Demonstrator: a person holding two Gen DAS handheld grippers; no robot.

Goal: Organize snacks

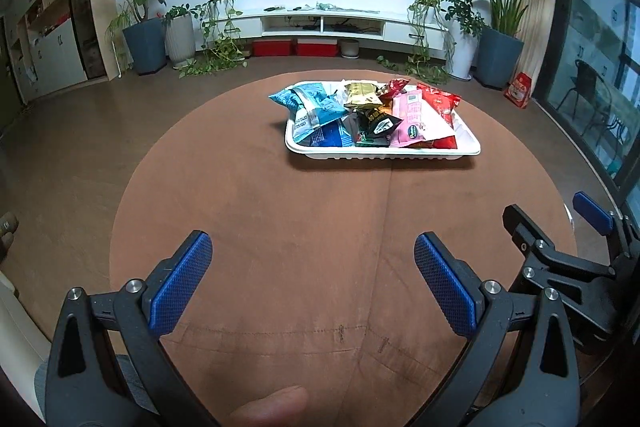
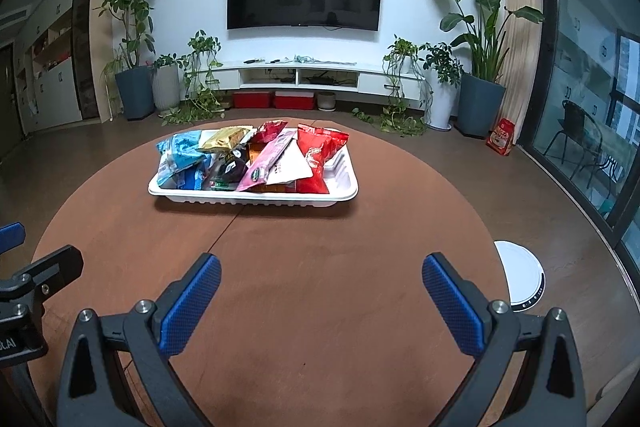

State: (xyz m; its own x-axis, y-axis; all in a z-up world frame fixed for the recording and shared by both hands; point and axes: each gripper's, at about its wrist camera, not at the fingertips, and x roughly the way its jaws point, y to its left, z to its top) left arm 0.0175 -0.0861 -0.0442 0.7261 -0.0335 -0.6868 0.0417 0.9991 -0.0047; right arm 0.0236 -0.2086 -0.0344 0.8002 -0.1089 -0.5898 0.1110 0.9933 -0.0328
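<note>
Snacks wait at the far side of the round brown bench (image 1: pixel 280 227), while nearest the cameras both grippers hover low over its bare front part. Left gripper (image 1: pixel 313 267) has its blue-padded jaws spread wide with nothing between them; right gripper (image 2: pixel 321 289) is equally wide and empty, and it sits just beside the left one. Farther on, a white tray (image 2: pixel 256 195) rests on the bench, well apart from both grippers. Packets lie heaped inside it: blue packets (image 2: pixel 180 157) at its left end, a gold packet (image 2: pixel 224 139) behind, a pink packet (image 2: pixel 266 167) in the middle, a red packet (image 2: pixel 318 157) at its right. Dark wrappers underneath are hard to make out, possibly chocolate.
</note>
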